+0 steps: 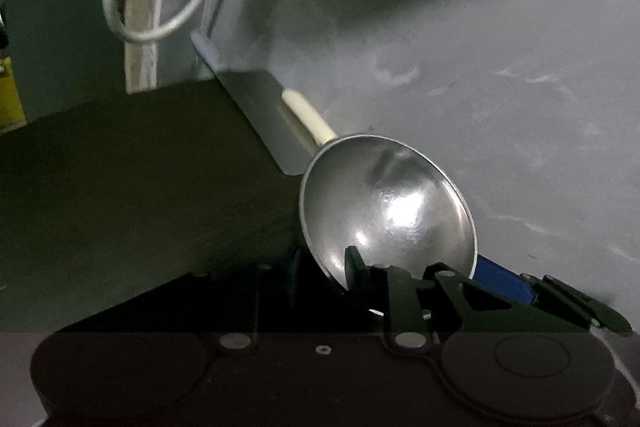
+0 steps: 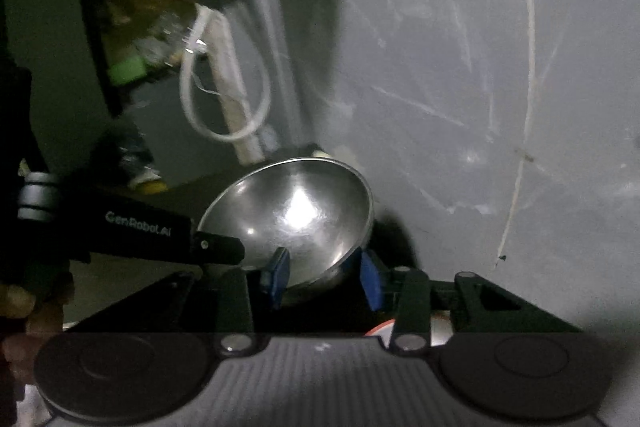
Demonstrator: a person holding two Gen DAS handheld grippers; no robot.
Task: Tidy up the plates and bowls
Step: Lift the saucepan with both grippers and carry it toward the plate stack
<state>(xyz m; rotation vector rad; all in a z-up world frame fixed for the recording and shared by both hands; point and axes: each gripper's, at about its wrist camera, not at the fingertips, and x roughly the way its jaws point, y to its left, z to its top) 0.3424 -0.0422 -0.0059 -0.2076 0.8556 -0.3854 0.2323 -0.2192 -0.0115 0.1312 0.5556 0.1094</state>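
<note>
Steel bowl (image 2: 292,219) sits tilted, pinched at its rim by my right hand-held gripper (image 2: 320,277) and left hand-held gripper (image 1: 416,277); slick metal could slip free if either loosens.

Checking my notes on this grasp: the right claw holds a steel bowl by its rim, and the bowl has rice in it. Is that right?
Not quite: the steel bowl is empty, its shiny inside bare in the right wrist view. The rest holds: the right claw grips it at the rim, one blue finger inside and the other outside.
</note>
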